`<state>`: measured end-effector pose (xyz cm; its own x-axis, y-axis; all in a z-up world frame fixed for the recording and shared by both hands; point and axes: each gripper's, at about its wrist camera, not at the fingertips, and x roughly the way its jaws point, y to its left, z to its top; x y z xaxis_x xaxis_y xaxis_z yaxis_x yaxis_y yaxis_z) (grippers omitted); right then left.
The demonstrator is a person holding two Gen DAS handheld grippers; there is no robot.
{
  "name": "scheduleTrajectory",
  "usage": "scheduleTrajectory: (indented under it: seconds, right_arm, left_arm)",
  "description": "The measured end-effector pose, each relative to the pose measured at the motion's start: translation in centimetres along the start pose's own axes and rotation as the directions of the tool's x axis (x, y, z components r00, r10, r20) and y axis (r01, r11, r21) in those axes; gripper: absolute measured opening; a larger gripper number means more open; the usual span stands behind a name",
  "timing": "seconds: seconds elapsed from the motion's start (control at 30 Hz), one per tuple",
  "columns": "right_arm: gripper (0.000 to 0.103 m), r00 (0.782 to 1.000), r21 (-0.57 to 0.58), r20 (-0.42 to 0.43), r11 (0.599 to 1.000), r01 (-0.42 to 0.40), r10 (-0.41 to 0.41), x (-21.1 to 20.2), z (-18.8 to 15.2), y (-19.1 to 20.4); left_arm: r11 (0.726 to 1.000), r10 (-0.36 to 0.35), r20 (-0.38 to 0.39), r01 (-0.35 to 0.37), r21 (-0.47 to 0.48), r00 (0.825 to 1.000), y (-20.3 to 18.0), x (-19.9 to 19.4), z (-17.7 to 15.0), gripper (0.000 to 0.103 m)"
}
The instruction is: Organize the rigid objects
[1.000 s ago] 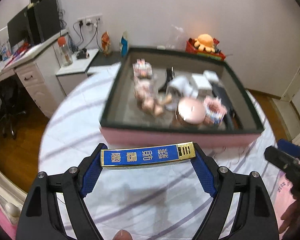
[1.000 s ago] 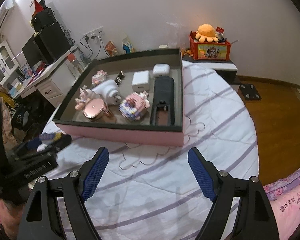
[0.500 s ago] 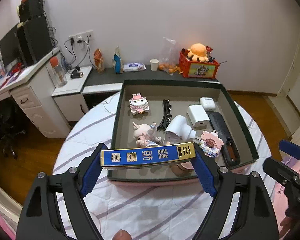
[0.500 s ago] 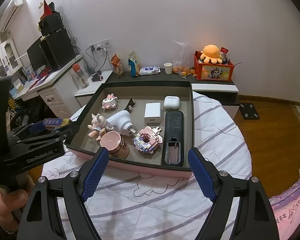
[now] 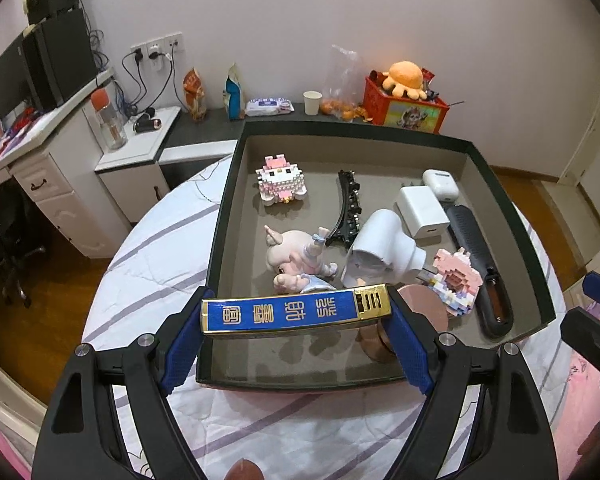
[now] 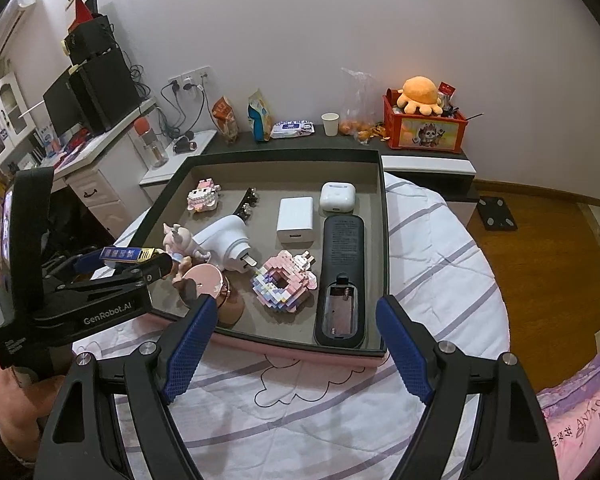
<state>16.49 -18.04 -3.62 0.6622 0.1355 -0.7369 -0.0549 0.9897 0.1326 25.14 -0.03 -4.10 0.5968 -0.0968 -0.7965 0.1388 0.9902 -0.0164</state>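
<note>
My left gripper (image 5: 296, 318) is shut on a flat blue and gold box (image 5: 288, 313), gripped end to end and held crosswise over the near left part of the dark-rimmed tray (image 5: 219, 240). In the right wrist view the same blue box (image 6: 125, 255) hangs above the tray's left rim (image 6: 162, 204). My right gripper (image 6: 296, 344) stands open and empty over the striped cloth, just in front of the tray's near edge. Inside the tray lie a pink doll figure (image 5: 296, 258), a white plug adapter (image 5: 380, 246), a rose-gold round case (image 5: 422, 306) and a black remote (image 5: 480, 264).
The tray also holds a pink block figure (image 5: 282, 180), a black hair clip (image 5: 350, 208), a white charger (image 5: 422, 212), an earbuds case (image 5: 440, 184) and a pink block ring (image 6: 284, 280). Bare tray floor shows at the near left (image 5: 268, 356). A desk (image 5: 40, 152) stands left.
My left gripper carried the blue box forward, from in front of the tray's pink wall to above its near edge. The right gripper also came closer to the tray, still open.
</note>
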Motion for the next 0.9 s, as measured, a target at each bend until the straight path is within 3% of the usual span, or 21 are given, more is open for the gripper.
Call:
scheduleTrajectory:
  seconds: [0.17,0.37,0.9]
  right_arm:
    - [0.083,1.000,0.002,-0.005,1.000,0.001,-0.001,0.2,0.0,-0.1]
    - [0.083,1.000,0.005,-0.001,1.000,0.002,-0.002,0.1,-0.1,0.0]
    - [0.083,0.999,0.006,0.053,1.000,-0.008,0.008,-3.5,-1.3,0.6]
  left_arm:
    - [1.000,0.013,-0.004,-0.013,0.000,1.000,0.4,0.5,0.1,0.085]
    - [1.000,0.020,0.020,-0.020,0.007,1.000,0.3,-0.3,0.4,0.103]
    - [0.997,0.071,0.110,-0.071,-0.001,0.991,0.3,-7.5,-1.6,0.103]
